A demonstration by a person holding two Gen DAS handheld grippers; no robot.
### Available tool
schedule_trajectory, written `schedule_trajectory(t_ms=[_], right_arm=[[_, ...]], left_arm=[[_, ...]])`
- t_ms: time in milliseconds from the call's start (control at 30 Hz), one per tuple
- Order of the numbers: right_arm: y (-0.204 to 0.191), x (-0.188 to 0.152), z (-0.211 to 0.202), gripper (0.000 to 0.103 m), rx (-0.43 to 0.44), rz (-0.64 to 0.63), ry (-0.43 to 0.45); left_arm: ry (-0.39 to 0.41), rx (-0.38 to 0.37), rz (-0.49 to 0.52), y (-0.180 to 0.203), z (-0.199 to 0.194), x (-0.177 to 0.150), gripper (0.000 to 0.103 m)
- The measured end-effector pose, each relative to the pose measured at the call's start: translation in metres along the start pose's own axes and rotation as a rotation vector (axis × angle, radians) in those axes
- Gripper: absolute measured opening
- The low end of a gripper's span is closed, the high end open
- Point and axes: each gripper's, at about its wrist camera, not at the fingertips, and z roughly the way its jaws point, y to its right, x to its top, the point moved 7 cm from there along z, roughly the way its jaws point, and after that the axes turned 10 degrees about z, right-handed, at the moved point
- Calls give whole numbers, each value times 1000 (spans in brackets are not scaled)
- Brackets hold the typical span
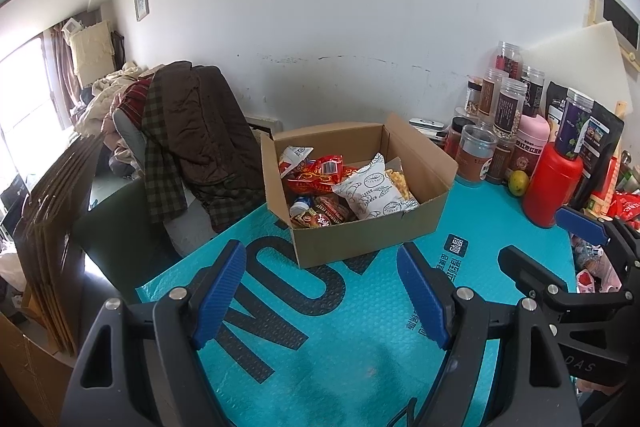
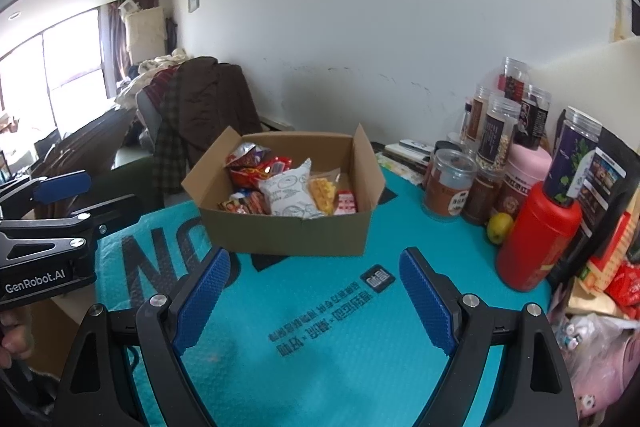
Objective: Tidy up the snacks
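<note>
Teal bubble-textured matting (image 2: 328,367) is seen spread over the desk, filling the lower half of both frames.

On it, at frame centre, an open cardboard box (image 2: 288,235) is set, its flaps raised. It is judged to be light but floppy at the flaps, so it would best be taken by a side wall or pushed from its base. Inside, the snacks are heaped loosely. A white printed pouch (image 2: 290,195) lies in the middle, puffed with air, and is judged soft, light and easily crushed; a pinch at its crimped top seam would be safest. Red crinkled packets (image 2: 256,169) are piled at the upper left of the box, and they are likely to be slippery. A clear bag of yellow pieces (image 2: 323,193) sits to the right of the pouch, and small flat packets (image 2: 240,206) lie along the near wall.

At the right of the frames, tall clear jars (image 2: 496,131), a red flask (image 2: 536,239) and a small green-yellow fruit (image 2: 499,227) are crowded together, with more loose red packets at the far right edge.

Both tongs are held released and empty over the matting, well short of the box: the left tongs (image 1: 320,291) and the right tongs (image 2: 316,299).
</note>
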Motion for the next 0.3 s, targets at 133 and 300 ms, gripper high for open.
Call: schedule_trajectory(t_ms=[133,300], right_arm=[[2,-1,1,88,-9,7,-4],[2,-2,1,88,-17,10,-5]], left_arm=[[-2,-6,-1,1,0,-1,78],[-5,-26,-5,0,0,-4,78]])
